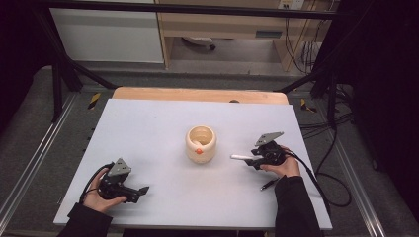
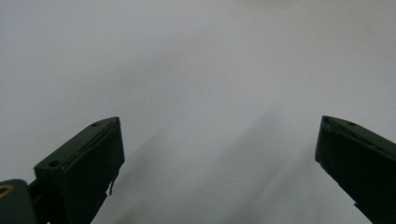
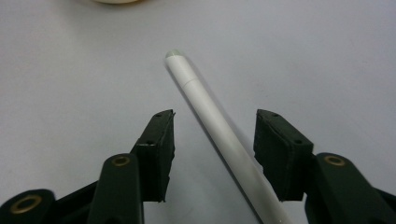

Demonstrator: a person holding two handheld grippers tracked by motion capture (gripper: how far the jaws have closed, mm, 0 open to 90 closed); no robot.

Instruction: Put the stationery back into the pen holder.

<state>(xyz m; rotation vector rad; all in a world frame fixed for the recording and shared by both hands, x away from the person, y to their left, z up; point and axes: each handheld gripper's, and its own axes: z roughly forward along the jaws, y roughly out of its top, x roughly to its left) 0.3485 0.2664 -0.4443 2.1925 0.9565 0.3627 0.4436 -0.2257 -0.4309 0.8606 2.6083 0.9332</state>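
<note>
R gripper (image 3: 215, 135) jaws released astride white pen (image 3: 219, 130), tip at 11 o'clock; light, stiff, slick—grab mid-barrel; L gripper (image 2: 219, 154) released.

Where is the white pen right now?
In the high view the white pen lies on the table's right side, right of the cream cup, between the right tongs' open jaws, not yet gripped.

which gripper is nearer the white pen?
Right. The right gripper straddles the white pen, pads not touching it. The left gripper sits far across the table.
</note>
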